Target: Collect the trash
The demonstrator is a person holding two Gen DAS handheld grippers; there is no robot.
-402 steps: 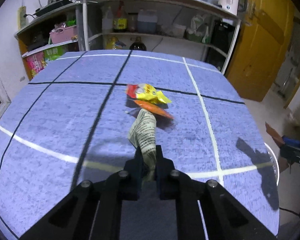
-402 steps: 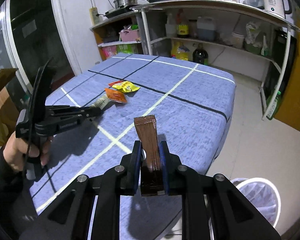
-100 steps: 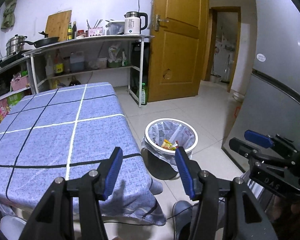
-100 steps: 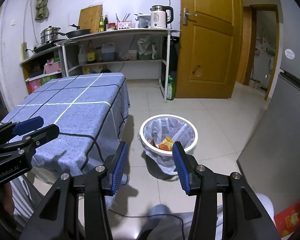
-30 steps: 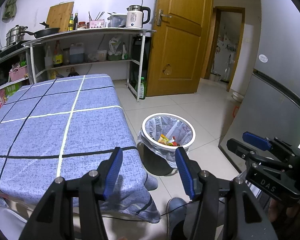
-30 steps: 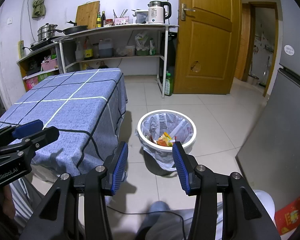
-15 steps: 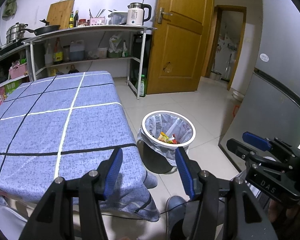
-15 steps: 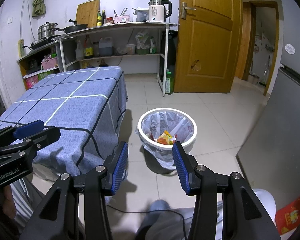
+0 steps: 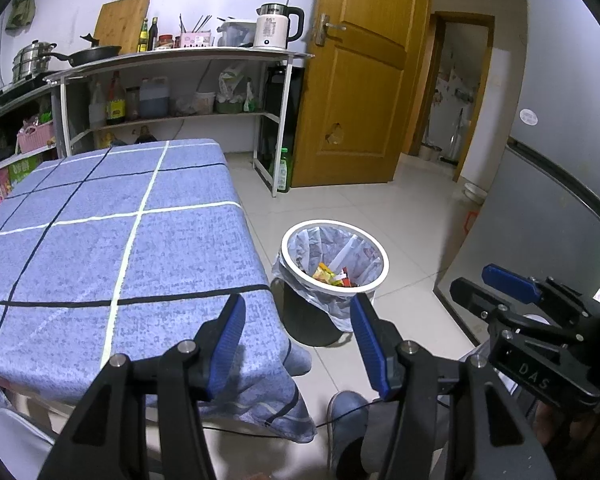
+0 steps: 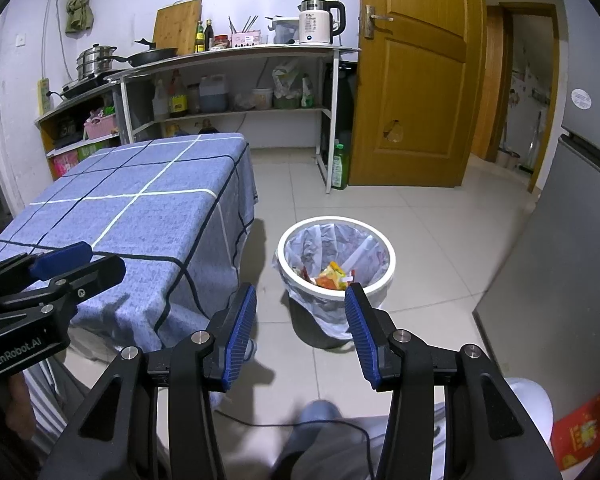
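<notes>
Both the left claw and right claw gape wide and empty, the trash lies in the bin beside the blue-clothed surface, so collection looks finished, calling only for withdrawal.

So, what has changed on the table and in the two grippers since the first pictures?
The wrappers that lay on the blue tablecloth, and the two pieces that were clamped, now seem to lie in the white bin. The left gripper and the right gripper have let go and stand open and empty. Over the last seconds, almost nothing has changed.
</notes>
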